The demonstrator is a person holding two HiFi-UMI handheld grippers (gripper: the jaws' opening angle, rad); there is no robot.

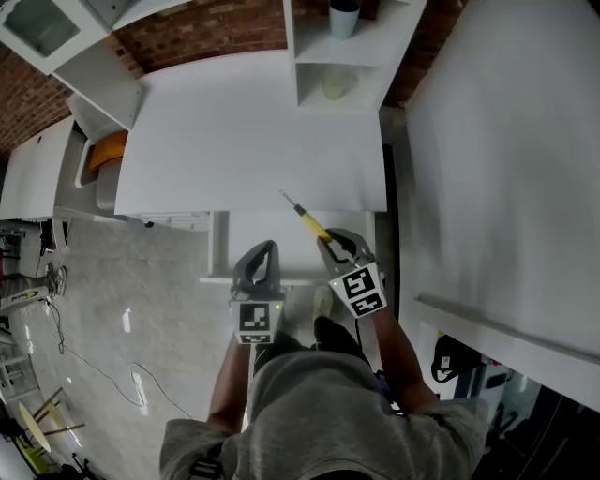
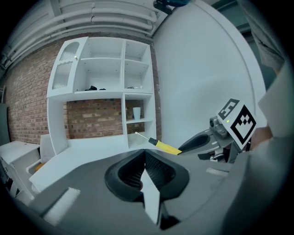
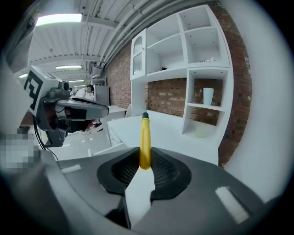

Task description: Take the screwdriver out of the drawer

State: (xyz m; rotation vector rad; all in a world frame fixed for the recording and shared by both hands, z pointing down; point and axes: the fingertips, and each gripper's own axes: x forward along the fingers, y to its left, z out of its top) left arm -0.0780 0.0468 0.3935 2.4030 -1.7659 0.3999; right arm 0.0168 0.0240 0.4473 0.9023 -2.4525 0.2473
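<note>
At my far left an orange object (image 1: 106,150) sits beside the white desk (image 1: 244,131). My left gripper (image 1: 263,249) hangs in front of the desk edge, its 2 jaws pressed together with nothing between them. Below it the white drawer (image 1: 215,246) stands pulled out. Just to the right, the screwdriver (image 1: 310,221) is up out of the drawer. Its yellow handle is clamped between the jaws of my right gripper (image 1: 332,242), and its thin metal shaft points out over the desk towards the brick wall (image 1: 206,33). Further right, 1 pale cup (image 1: 343,17) stands in the white shelf unit (image 1: 361,80).
</note>
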